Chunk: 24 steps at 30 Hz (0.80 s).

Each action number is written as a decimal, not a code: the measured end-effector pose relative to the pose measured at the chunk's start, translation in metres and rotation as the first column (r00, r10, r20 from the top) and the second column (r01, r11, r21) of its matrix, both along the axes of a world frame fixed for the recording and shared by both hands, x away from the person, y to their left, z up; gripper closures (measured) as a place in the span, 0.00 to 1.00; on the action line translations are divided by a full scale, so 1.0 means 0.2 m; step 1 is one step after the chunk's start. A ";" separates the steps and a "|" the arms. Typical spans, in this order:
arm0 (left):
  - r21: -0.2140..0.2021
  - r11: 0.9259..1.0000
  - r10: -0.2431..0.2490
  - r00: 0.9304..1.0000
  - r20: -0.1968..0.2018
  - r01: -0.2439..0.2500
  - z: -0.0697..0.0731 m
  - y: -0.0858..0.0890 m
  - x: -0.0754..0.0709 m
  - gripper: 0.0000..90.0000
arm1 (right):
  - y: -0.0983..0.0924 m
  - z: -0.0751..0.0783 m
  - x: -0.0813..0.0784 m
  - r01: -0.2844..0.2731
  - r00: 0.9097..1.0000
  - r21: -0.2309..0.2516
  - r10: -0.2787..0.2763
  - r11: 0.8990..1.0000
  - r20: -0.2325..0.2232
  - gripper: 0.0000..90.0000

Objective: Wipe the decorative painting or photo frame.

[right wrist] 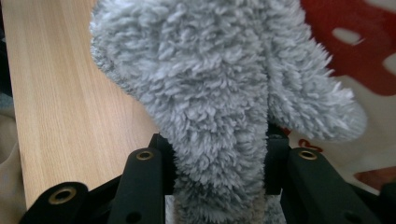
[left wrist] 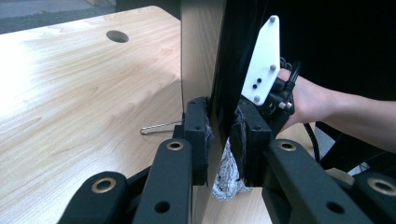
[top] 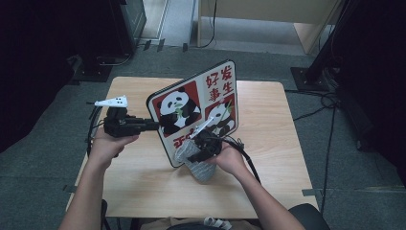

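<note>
cloth [right wrist: 219,93] bottom beyond frame edge

- Lighting the surface [top: 143,182] evenly from above in the high view, leaving the room's edges sinking into near black.
- Glaring pale on the wood at upper left in the left gripper view, blurring the near tool [left wrist: 219,140].
- Showing the grey fleece [right wrist: 210,93] crisp, softening the red print behind.
</note>
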<state>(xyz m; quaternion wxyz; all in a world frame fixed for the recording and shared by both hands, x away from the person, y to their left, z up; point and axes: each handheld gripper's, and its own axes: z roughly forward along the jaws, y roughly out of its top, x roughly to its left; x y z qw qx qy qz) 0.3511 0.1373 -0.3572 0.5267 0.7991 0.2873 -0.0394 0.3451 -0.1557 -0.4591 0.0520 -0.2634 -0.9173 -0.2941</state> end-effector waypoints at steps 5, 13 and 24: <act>0.000 1.000 0.002 1.000 0.000 -0.002 0.00 0.00 0.00 0.85 | -0.01 -0.04 0.00 0.001 1.000 0.001 -0.001 1.000 -0.024 0.70; -0.005 1.000 -0.002 1.000 -0.003 0.002 0.00 0.00 0.00 0.83 | -0.02 -0.01 -0.01 -0.006 1.000 0.005 0.006 1.000 -0.027 0.72; 0.008 1.000 -0.003 1.000 0.012 0.003 0.02 0.03 -0.01 0.81 | -0.03 0.21 -0.03 0.015 1.000 0.054 -0.016 0.998 0.009 0.73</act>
